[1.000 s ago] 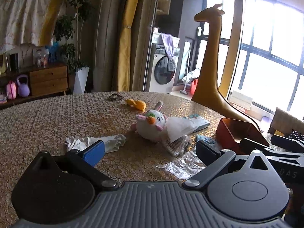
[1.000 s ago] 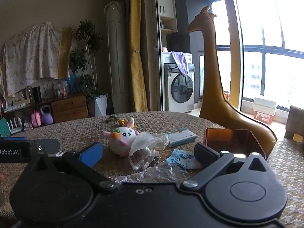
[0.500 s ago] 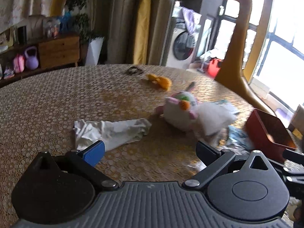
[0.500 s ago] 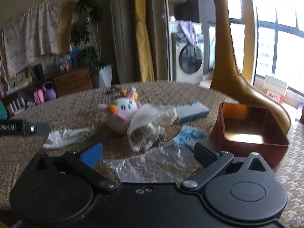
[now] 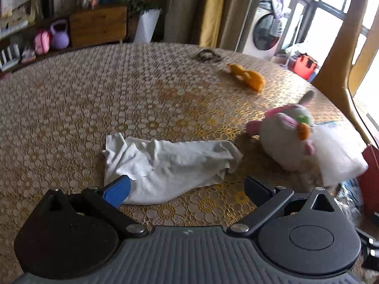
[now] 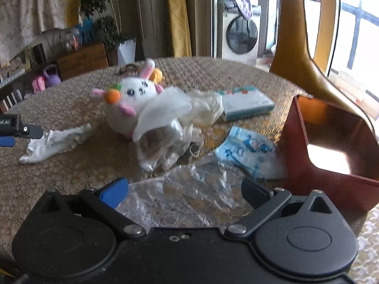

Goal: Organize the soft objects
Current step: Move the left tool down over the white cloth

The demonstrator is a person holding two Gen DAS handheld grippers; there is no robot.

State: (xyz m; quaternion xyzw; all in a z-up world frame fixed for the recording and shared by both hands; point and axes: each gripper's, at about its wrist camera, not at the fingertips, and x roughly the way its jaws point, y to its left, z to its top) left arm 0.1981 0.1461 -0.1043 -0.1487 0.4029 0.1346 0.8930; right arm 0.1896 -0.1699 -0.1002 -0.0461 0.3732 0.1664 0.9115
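The left tool hangs wide over the white cloth, which lies mid-surface beside the plush. Closing there may pinch only a fold, or snag the lace cover. The right tool, wide, risks catching crinkled plastic.

daylight from right windows | glare | motion blur | fisheye bending

Round table under a gold lace-pattern cloth. Far side: small dark ring-shaped item, blurred. Right: flat teal-and-white box; nearer, crinkled clear plastic sheet. Beyond table: tall tan giraffe figure, white front-loading washing machine, wooden drawer cabinet, purple kettlebell.
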